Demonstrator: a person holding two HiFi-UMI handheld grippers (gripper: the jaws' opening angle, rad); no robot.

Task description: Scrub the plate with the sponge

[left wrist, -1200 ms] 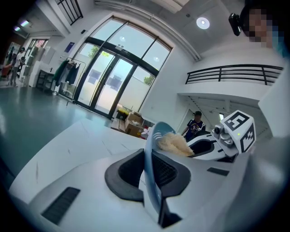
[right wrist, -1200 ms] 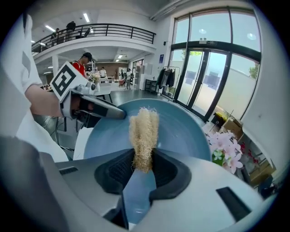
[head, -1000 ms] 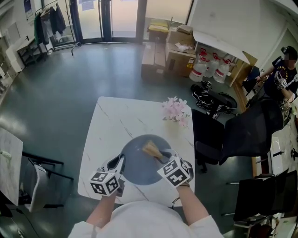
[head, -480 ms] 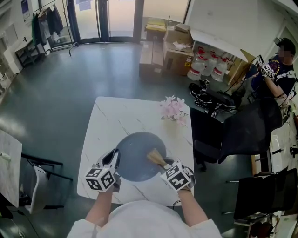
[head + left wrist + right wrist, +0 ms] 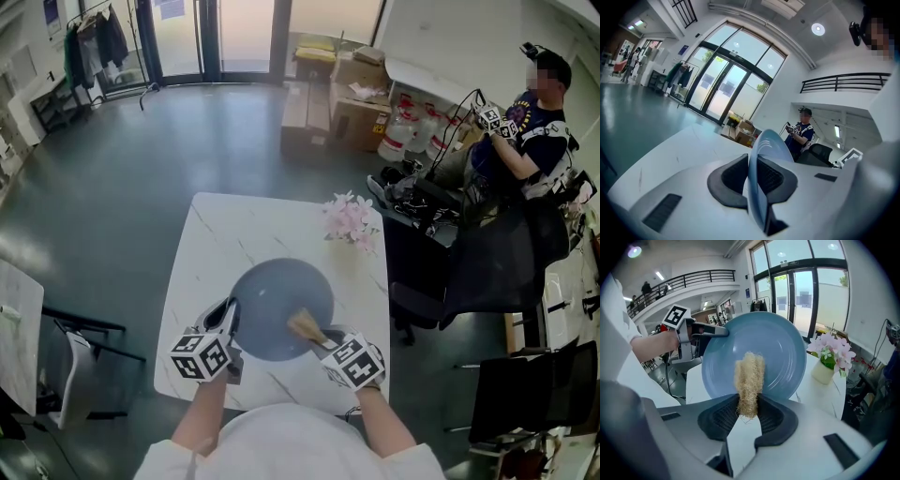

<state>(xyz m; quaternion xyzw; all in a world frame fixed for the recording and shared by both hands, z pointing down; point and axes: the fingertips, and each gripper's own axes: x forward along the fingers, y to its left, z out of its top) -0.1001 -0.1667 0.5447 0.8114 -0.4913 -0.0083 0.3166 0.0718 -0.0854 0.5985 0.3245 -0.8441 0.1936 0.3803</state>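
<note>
A round blue plate (image 5: pixel 282 311) is held above the white marble table (image 5: pixel 217 246), near its front edge. My left gripper (image 5: pixel 229 319) is shut on the plate's left rim; the left gripper view shows the plate (image 5: pixel 761 159) edge-on between the pads. My right gripper (image 5: pixel 323 339) is shut on a tan fibrous sponge (image 5: pixel 305 325), whose tip rests on the plate's lower right part. From the right gripper view the sponge (image 5: pixel 749 385) lies against the plate's face (image 5: pixel 778 348), with the left gripper (image 5: pixel 724 332) clamping the rim at upper left.
A small vase of pink flowers (image 5: pixel 351 221) stands at the table's far right corner. Black office chairs (image 5: pixel 478 272) crowd the right side, where a seated person (image 5: pixel 525 122) handles grippers. Cardboard boxes (image 5: pixel 342 98) and water jugs (image 5: pixel 422 141) lie beyond. A chair (image 5: pixel 80 361) stands left.
The sponge has slid from the plate's upper middle down toward its lower right edge. The plate and left gripper shifted slightly left. The person at right raised the arms.
</note>
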